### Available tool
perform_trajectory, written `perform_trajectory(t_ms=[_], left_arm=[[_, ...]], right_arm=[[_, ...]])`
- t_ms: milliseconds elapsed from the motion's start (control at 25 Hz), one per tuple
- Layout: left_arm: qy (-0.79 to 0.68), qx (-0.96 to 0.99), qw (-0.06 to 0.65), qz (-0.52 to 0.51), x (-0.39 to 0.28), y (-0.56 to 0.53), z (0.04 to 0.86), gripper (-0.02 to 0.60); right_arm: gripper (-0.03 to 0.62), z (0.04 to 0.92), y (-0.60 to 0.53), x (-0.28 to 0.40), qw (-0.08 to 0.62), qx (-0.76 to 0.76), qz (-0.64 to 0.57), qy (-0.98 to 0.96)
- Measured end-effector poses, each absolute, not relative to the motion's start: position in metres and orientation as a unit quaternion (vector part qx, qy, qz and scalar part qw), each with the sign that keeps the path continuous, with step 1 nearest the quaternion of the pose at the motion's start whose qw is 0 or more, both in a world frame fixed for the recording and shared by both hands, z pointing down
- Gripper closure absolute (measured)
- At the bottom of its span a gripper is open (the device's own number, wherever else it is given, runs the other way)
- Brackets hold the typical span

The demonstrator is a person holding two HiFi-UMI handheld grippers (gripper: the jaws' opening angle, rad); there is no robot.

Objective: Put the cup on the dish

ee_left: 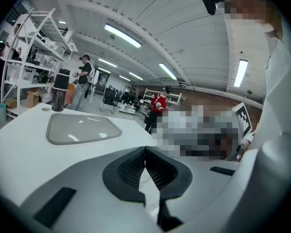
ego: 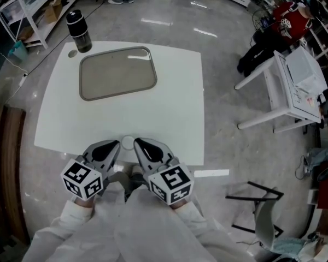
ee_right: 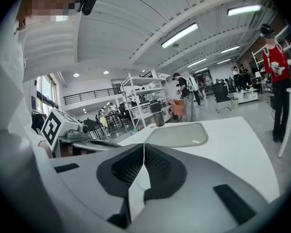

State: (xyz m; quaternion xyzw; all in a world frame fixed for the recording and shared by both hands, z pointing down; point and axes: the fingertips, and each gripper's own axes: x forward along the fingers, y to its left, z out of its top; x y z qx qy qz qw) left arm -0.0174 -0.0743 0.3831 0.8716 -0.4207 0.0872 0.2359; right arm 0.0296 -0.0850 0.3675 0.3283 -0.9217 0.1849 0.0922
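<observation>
Grippers first: left gripper (ego: pixel 113 145) and right gripper (ego: pixel 139 144), jaws pressed together on nothing, at the white table (ego: pixel 177 97)'s near edge. Far corner — dark lidded cup (ego: pixel 78 30) upright just beside the empty grey dish (ego: pixel 117 72).

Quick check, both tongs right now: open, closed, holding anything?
Left tongs: closed, nothing held.
Right tongs: closed, nothing held.

Table (ego: pixel 175 91) plain white. Dish (ego: pixel 117 72) taupe-grey, paler grey rim. Cup (ego: pixel 78 30) black, dark grey band near the lid. Left hand-held gripper (ego: pixel 118 142) and right hand-held gripper (ego: pixel 135 141): grey shells, black ribbed pads (ee_left: pixel 157 169), white cubes with black square markers. Sleeves (ego: pixel 153 228) white. Floor (ego: pixel 218 48) glossy pale grey.
</observation>
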Motion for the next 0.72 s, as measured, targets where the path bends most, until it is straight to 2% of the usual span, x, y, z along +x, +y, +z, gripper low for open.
perform_trajectory(t_ms=[720], left_arm=[[-0.385, 0.887, 0.23, 0.109, -0.031, -0.073, 0.384, 0.574]], right_arm=[[0.58, 0.368, -0.081, 0.028, 0.084, 0.364, 0.175, -0.911]])
